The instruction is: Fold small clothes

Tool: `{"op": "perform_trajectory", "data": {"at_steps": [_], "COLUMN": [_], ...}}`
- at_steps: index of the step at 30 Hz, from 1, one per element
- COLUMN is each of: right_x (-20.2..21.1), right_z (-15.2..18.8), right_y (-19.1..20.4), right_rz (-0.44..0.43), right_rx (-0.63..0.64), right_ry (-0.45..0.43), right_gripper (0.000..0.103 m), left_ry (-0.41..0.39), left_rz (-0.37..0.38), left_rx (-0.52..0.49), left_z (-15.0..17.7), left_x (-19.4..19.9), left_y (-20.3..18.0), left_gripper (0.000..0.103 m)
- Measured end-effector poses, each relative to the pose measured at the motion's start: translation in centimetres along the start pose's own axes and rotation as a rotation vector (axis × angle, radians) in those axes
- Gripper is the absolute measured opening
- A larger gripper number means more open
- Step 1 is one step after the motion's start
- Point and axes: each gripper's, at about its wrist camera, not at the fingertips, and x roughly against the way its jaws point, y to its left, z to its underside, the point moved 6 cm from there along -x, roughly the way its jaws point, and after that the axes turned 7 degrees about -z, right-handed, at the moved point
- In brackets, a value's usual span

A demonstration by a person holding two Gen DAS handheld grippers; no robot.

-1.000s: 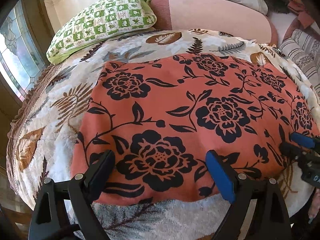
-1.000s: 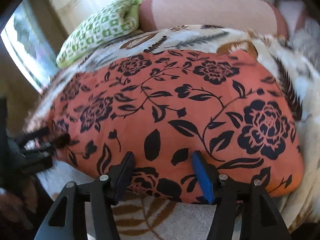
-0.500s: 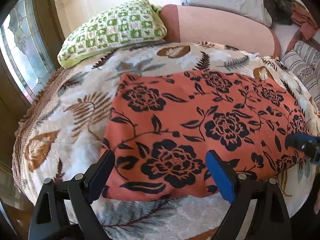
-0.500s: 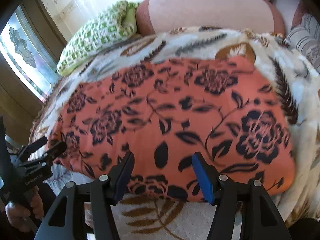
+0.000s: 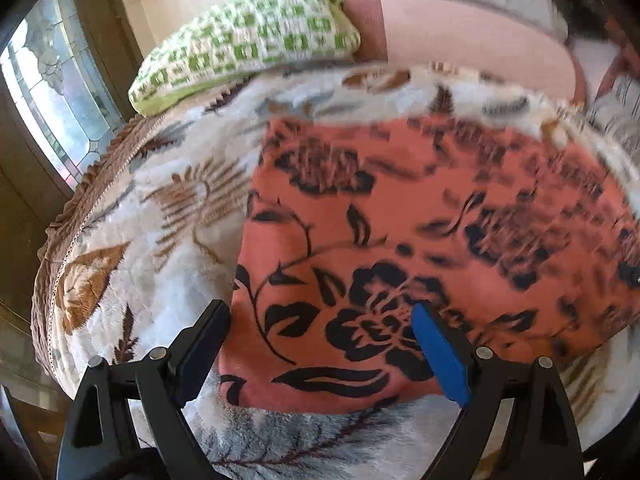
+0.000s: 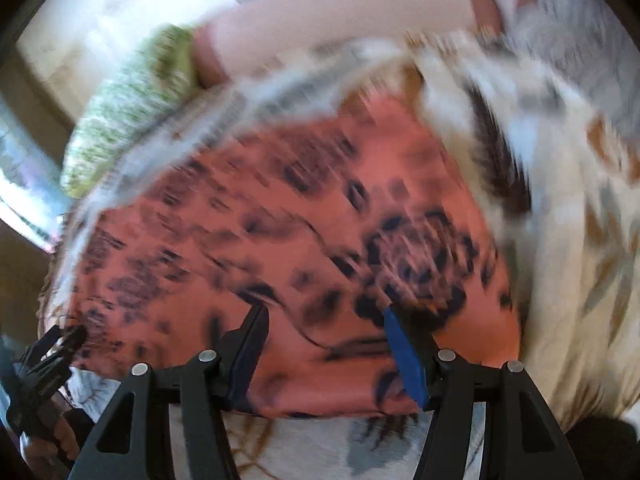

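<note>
Both tools hover with jaws apart and empty above the near edge of a spread garment.
Leaf-print blanket [image 5: 152, 240] covers the bed; the orange floral garment [image 5: 400, 232] lies flat on it; a green checked pillow [image 5: 248, 36] sits behind; left tool [image 5: 320, 344] gapes wide, right tool [image 6: 326, 344] less so.
</note>
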Motion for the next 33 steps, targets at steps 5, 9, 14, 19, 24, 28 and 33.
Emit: {"op": "perform_trajectory", "data": {"at_steps": [5, 9, 14, 19, 24, 28, 33], "right_x": [-0.1, 0.7, 2.5, 3.0, 0.8, -1.1, -4.1], "right_z": [0.0, -0.3, -0.4, -0.8, 0.5, 2.0, 4.0], "right_y": [0.7, 0.9, 3.1, 6.1, 9.7, 12.4, 13.6], "right_rz": [0.035, 0.014, -0.048, -0.121, -0.157, -0.15, -0.077], "right_rx": [0.074, 0.051, 0.088, 0.117, 0.17, 0.242, 0.343], "right_ry": [-0.019, -0.036, -0.085, -0.095, -0.036, -0.005, 0.049], "right_gripper": [0.064, 0.064, 0.064, 0.064, 0.064, 0.064, 0.063], "left_ry": [0.019, 0.006, -0.005, -0.034, -0.037, -0.014, 0.018], "left_rz": [0.03, 0.006, 0.007, 0.003, -0.006, -0.023, -0.023], "left_rx": [0.048, 0.026, 0.031, 0.043, 0.06, 0.064, 0.074], "left_z": [0.4, 0.2, 0.0, -0.5, -0.5, 0.0, 0.8], "left_x": [-0.5, 0.2, 1.2, 2.3, 2.5, 1.5, -0.1], "left_y": [0.5, 0.4, 0.5, 1.2, 2.0, 2.3, 2.2], "left_gripper": [0.095, 0.095, 0.095, 0.095, 0.095, 0.095, 0.095]}}
